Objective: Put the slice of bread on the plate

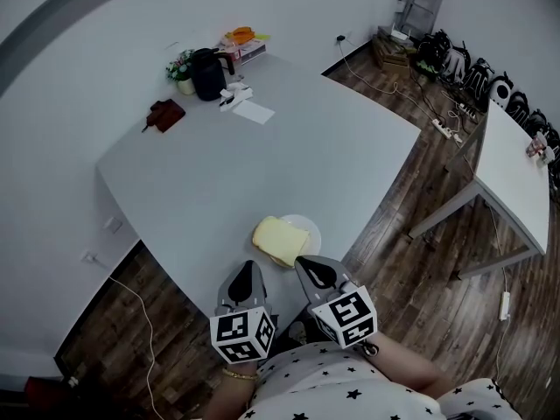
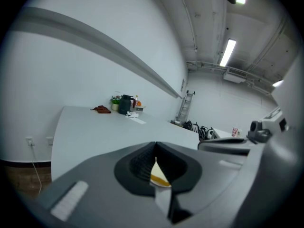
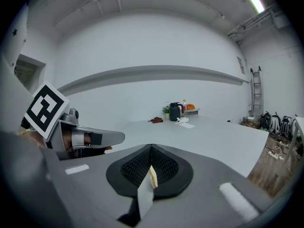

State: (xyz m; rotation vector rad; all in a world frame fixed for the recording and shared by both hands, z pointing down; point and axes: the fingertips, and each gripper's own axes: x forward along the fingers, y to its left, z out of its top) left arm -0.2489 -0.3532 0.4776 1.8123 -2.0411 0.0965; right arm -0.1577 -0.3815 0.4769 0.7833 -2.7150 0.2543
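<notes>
Both grippers hover at the near corner of the table [image 1: 262, 164], each with its jaws closed together on nothing. The left gripper [image 1: 248, 268] and the right gripper [image 1: 308, 266] point at the bread [image 1: 280, 240], with the right tip just beside it. The bread lies flat on the plate [image 1: 308, 225] and covers most of it, so we see only the far rim. In either gripper view we make out just a sliver of bread behind the jaw tips. Things beside the dark jug [image 1: 208, 74] are too small to name.
</notes>
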